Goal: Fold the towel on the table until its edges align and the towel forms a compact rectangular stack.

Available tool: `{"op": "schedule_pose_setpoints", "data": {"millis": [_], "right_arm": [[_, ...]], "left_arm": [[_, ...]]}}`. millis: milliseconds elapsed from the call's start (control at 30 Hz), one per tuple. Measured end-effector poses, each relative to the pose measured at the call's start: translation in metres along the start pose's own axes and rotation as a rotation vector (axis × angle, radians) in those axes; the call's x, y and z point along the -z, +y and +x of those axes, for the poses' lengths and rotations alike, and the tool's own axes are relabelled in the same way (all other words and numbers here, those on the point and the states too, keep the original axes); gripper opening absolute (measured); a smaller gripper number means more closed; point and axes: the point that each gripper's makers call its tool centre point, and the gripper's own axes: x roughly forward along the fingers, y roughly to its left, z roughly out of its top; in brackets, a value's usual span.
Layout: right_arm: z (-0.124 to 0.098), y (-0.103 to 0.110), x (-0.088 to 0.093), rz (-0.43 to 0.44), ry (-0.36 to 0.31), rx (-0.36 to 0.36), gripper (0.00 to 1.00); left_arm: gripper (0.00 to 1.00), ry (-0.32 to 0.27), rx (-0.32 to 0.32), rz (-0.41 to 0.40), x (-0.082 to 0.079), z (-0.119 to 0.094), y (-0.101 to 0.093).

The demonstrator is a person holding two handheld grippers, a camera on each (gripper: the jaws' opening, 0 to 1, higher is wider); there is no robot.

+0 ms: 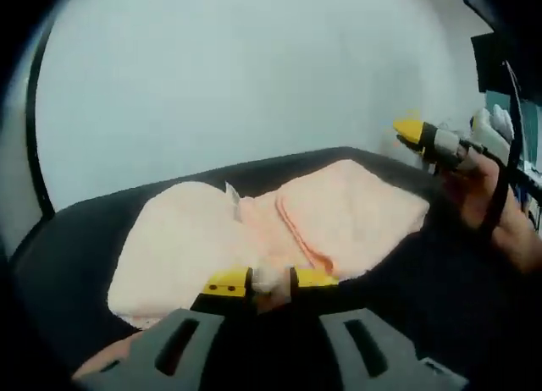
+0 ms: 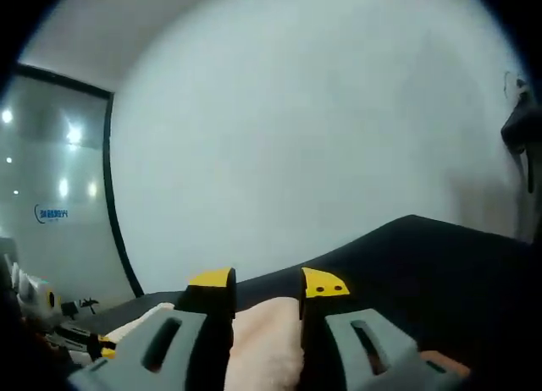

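Note:
A peach towel (image 1: 339, 217) lies rumpled on the black table (image 1: 85, 239), with one layer folded over along a seam through its middle. My left gripper (image 1: 271, 279) is at the towel's near edge, shut on a small pinch of the cloth between its yellow tips. A hand (image 1: 478, 188) holds my right gripper (image 1: 417, 131) in the air past the towel's right corner, apart from the cloth. In the right gripper view the jaws of the right gripper (image 2: 268, 283) stand apart, and the towel (image 2: 264, 340) on the table shows through the gap.
A plain pale wall (image 1: 254, 78) rises behind the black table (image 2: 440, 272). A glass partition with a dark frame (image 2: 114, 205) stands to the left. Bare table surface runs to the right of the towel.

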Motion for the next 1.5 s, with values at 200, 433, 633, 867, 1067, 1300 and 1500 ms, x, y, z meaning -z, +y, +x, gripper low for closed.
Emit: {"op": "schedule_pose_setpoints", "data": {"millis": [200, 433, 633, 867, 1067, 1300, 1500], "right_arm": [[0.002, 0.004, 0.0, -0.006, 0.001, -0.009, 0.27], [0.0, 0.0, 0.003, 0.0, 0.011, -0.004, 0.27], [0.003, -0.001, -0.001, 0.013, -0.003, 0.004, 0.26], [0.007, 0.006, 0.005, -0.011, 0.022, -0.015, 0.26], [0.009, 0.011, 0.004, 0.0, 0.019, -0.028, 0.26], [0.006, 0.007, 0.01, -0.003, 0.039, -0.032, 0.26], [0.005, -0.005, 0.015, 0.014, 0.069, 0.023, 0.26]], "left_arm": [[0.23, -0.149, -0.092, -0.002, -0.067, -0.009, 0.051], [0.21, -0.033, -0.101, -0.033, -0.036, 0.076, 0.127], [0.19, 0.098, -0.089, 0.206, 0.002, 0.087, 0.091], [0.21, -0.028, -0.131, 0.247, -0.033, 0.06, 0.085], [0.2, 0.075, -0.045, 0.233, 0.005, 0.063, 0.06], [0.17, -0.022, -0.001, 0.167, -0.009, 0.056, 0.044], [0.16, 0.027, 0.085, 0.234, 0.005, 0.053, 0.029]]}}
